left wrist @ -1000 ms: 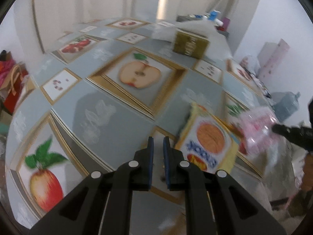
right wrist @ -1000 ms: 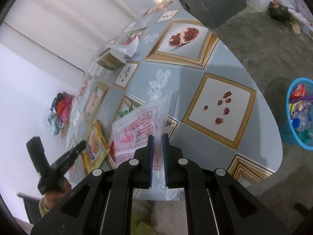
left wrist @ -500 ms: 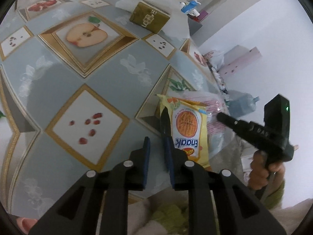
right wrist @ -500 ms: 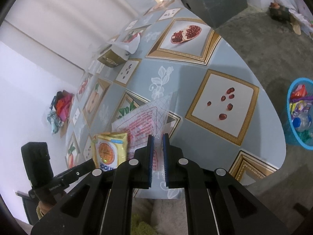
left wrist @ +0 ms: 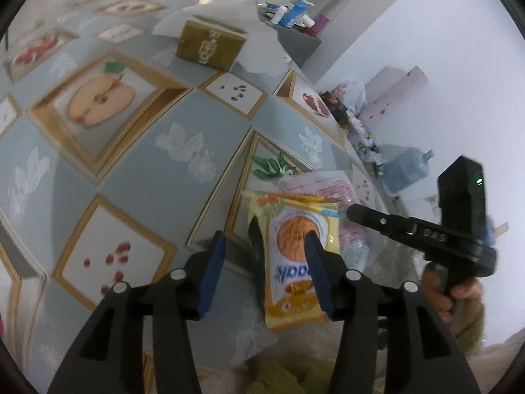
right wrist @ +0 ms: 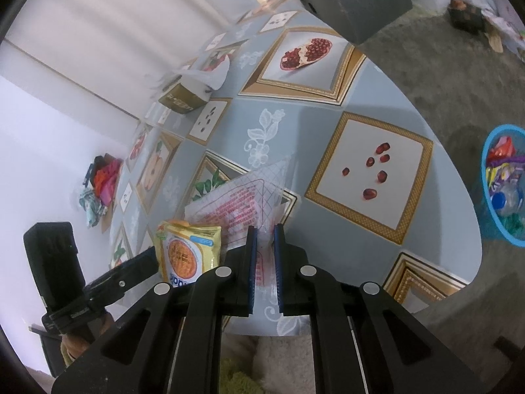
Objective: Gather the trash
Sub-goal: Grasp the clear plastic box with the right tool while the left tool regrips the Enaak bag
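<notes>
So far I judge the job partly done: the blue bin (right wrist: 503, 185) on the floor at the right edge of the right wrist view already holds a heap of bright wrappers and a bottle, but two pieces of trash are not in it yet.

My right claw (right wrist: 263, 256) is clamped on the clear wrapper (right wrist: 242, 193) with red print, low centre of that view, its fingers nearly together with only the thin film between them. The wrapper's free end fans out over the tabletop (right wrist: 328, 105) near its near edge.

My left claw (left wrist: 264, 262) is opening, and the yellow snack pack (left wrist: 295, 256) lies between its fingers in the lower middle of the left wrist view. The right finger crosses the pack's face, while the left one stands well clear, so I read no grip on it yet. The pack lies near the tabletop's near edge, partly overlapping the clear wrapper.

What is left, as I judge it: close on the pack, then carry both pieces to the bin.

Counts:
- one clear wrapper
- one snack pack
- one bin
- one brown box (left wrist: 210, 46) on white paper in the upper middle of the left view, which I cannot call trash or not
- two claws
</notes>
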Demonstrator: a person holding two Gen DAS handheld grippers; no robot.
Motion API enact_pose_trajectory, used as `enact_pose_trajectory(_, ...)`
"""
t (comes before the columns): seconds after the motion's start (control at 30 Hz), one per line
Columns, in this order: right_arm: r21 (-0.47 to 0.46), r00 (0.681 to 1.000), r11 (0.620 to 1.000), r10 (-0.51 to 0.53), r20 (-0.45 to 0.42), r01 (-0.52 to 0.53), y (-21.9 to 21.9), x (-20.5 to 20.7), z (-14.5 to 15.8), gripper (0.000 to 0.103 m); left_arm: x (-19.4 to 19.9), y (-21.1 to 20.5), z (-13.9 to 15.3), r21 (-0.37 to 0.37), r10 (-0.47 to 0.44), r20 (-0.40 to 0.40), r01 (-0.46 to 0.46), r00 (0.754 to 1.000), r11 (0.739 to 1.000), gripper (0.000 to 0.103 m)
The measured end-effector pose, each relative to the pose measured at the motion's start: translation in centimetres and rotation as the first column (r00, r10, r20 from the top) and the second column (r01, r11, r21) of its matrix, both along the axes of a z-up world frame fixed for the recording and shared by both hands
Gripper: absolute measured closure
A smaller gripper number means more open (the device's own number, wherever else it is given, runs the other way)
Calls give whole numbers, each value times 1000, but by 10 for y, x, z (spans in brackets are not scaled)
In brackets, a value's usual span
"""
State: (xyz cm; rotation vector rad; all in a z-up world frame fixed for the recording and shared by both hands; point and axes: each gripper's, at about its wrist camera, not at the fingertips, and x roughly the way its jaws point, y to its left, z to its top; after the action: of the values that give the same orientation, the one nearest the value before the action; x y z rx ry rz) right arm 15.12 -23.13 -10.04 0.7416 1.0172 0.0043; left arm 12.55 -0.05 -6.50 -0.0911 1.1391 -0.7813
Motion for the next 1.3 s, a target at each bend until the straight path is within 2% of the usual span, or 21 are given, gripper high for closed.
enact_pose_trajectory(0.13,6,1000,1000,1,0,-1,-1,-1,-1,94,2,-15,-2,94,-18,83,10,996,995,55)
enact_pose_trajectory(0.27,11,1000,1000,1,3,-1,-2,-1,-2,94,-2,-32,-2,205,-72,182,33,981,978,55)
enact_pose_trajectory(0.43,22,1000,1000,4,12,-4,-3,-3,-2,94,-8,-41,-4,264,-114,240,48,964,963,55)
enact_pose_trajectory(0.53,39,1000,999,12,22,-13,-4,-4,-2,94,-8,-40,-3,265,-103,247,35,963,964,61)
enact_pose_trajectory(0.7,37,999,999,17,45,-19,-4,-6,2,94,-3,-40,-3,268,-69,244,1,967,963,92)
enact_pose_trajectory(0.8,41,998,999,7,59,-10,-9,-9,3,94,0,-40,-2,272,-62,240,-6,969,962,102)
enact_pose_trajectory(1.3,92,988,991,-103,112,93,-47,-37,5,95,1,-52,28,220,-52,316,-20,947,975,103)
